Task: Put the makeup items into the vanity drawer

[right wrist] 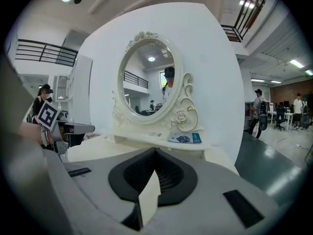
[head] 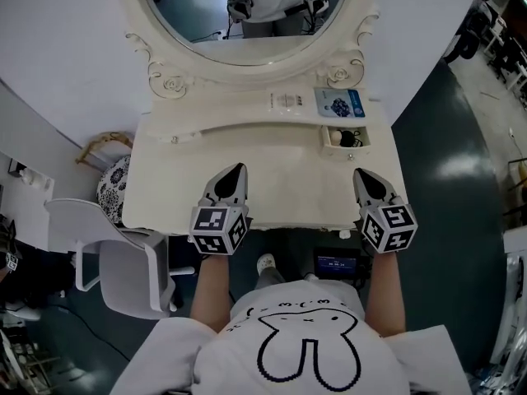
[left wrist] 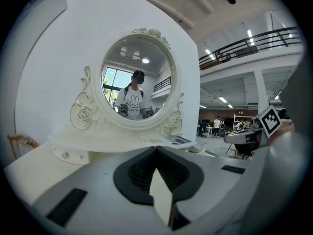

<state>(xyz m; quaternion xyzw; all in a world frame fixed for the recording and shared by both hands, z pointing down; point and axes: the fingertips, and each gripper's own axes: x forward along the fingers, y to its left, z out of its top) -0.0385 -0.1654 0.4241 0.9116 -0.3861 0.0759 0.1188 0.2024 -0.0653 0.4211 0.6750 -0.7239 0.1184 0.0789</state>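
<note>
Both hand-held grippers are empty here. The left hand-held gripper [head: 236,174] has its jaws pressed fully together. Its own view shows the two dark pads meeting in a point with nothing between them. It's the same for the right hand-held gripper [head: 362,178], pinched closed on nothing. Both are held over the front part of the cream tabletop [head: 288,179], left one toward the middle, right one near the right end. They're well apart from each other and both aim at the oval mirror [head: 247,23]. I can't see either one touching anything.

The small vanity drawer [head: 328,137] sits at the right end of the raised shelf under the mirror, and it's open at the top in the head view. There are a few dark makeup items [head: 350,141] lying inside it, too small to tell what they are. It's straight ahead of the right hand-held gripper, with bare tabletop between them.

A blue card [head: 339,103] lies flat on the shelf just behind the drawer. A white chair [head: 123,257] stands off to the left of the vanity.
</note>
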